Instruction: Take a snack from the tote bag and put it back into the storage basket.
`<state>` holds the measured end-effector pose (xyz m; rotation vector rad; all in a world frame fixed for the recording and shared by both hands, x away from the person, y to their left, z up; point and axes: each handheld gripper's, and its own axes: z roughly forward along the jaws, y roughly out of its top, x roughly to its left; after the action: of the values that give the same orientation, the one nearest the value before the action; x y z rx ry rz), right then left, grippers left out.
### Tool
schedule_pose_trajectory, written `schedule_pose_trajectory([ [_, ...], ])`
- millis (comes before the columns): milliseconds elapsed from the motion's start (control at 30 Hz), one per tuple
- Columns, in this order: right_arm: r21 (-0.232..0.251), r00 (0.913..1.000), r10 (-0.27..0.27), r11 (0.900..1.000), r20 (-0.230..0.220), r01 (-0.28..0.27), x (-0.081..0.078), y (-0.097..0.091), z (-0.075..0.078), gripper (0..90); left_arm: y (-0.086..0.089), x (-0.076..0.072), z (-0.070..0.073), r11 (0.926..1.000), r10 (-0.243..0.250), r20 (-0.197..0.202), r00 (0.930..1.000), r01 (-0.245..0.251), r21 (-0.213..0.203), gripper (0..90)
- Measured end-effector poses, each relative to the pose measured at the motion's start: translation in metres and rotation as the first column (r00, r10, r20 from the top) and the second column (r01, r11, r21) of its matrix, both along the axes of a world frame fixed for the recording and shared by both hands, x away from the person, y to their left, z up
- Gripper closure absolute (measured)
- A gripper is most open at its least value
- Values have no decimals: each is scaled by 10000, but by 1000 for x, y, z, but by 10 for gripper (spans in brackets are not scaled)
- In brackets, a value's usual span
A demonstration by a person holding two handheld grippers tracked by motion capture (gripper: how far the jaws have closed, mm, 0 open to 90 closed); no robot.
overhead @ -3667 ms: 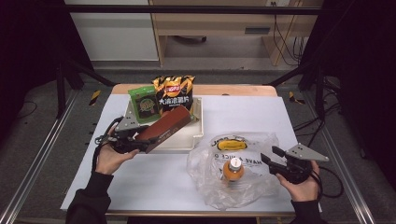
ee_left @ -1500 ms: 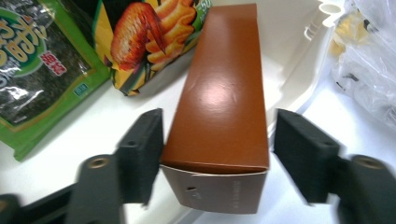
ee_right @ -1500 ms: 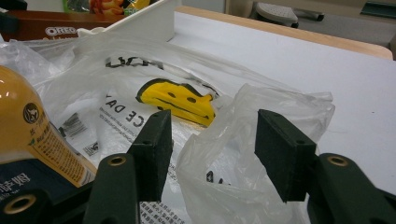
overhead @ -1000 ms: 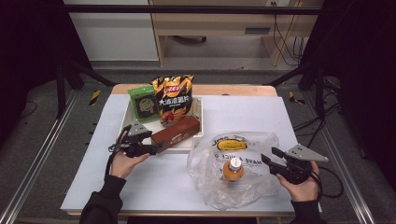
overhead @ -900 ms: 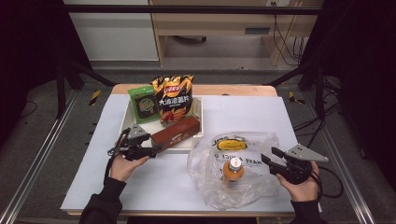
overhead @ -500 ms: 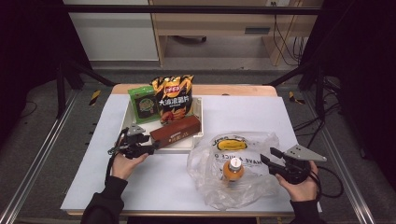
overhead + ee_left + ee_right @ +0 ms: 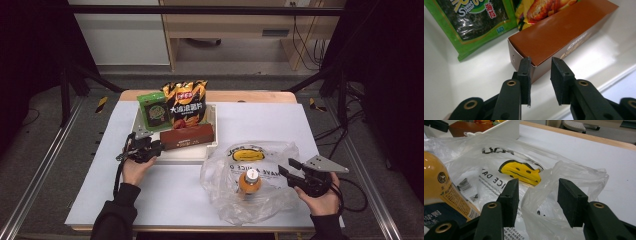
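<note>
A brown box (image 7: 187,136) lies flat along the front of the white tray (image 7: 185,156). Behind it stand a green seaweed packet (image 7: 152,111) and a chips bag (image 7: 184,102). My left gripper (image 7: 156,147) sits at the box's left end. In the left gripper view its jaws (image 7: 540,61) have just been closing. They stand apart in front of the box's (image 7: 559,32) near corner without pressing on it. My right gripper (image 7: 288,167) is open at the right edge of a clear plastic bag (image 7: 250,155) holding an orange bottle (image 7: 250,181). A loose fold of the bag (image 7: 574,175) rises between its jaws (image 7: 539,183).
The tray's white wall (image 7: 506,128) stands beyond the bag in the right gripper view. A yellow smiley print (image 7: 520,171) marks the bag, and the bottle (image 7: 436,185) leans at the left. White table cover (image 7: 280,120) lies bare to the tray's right.
The brown box, earlier held tilted over the tray by my left gripper, now lies flat in the tray and is let go. The left jaws have narrowed. The right gripper has stayed put.
</note>
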<state>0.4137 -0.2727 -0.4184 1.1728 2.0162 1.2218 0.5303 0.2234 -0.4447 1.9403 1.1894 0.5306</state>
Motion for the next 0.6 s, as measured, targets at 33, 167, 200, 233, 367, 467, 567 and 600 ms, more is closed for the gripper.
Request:
schedule_pose_trajectory([
  [33, -1, 10000, -3, 10000, -12, 3, 0, 0, 0, 519, 0, 1, 0, 10000, 47, 6, 10000, -47, 16, 697],
  [167, -32, 10000, 17, 10000, 7, -17, 0, 0, -1, 521, 2, 7, -2, 9995, 279, -49, 9996, -280, -144, 693],
  [200, -30, 10000, 30, 10000, 8, -30, 0, 0, -1, 522, 2, 8, -3, 9994, 300, -37, 9995, -301, -197, 689],
  [233, -28, 10000, 32, 10000, 8, -32, 0, 0, -1, 522, 2, 9, -3, 9993, 306, -10, 9995, -306, -209, 689],
  [367, -57, 10000, 28, 10000, -24, -28, 1, 1, -2, 523, 6, 14, -6, 9974, 398, -6, 9992, -398, -597, 693],
  [467, -38, 10000, 60, 10000, -25, -60, 1, 1, -1, 523, 6, 16, -8, 9977, 289, 66, 9996, -284, -623, 671],
  [567, -15, 10000, 29, 10000, -45, -29, 1, 1, -2, 523, 5, 17, -9, 9981, 192, 115, 9997, -185, -582, 636],
  [600, -20, 10000, 28, 10000, -41, -28, 1, 2, -2, 523, 5, 17, -9, 9981, 187, 136, 9997, -178, -593, 629],
])
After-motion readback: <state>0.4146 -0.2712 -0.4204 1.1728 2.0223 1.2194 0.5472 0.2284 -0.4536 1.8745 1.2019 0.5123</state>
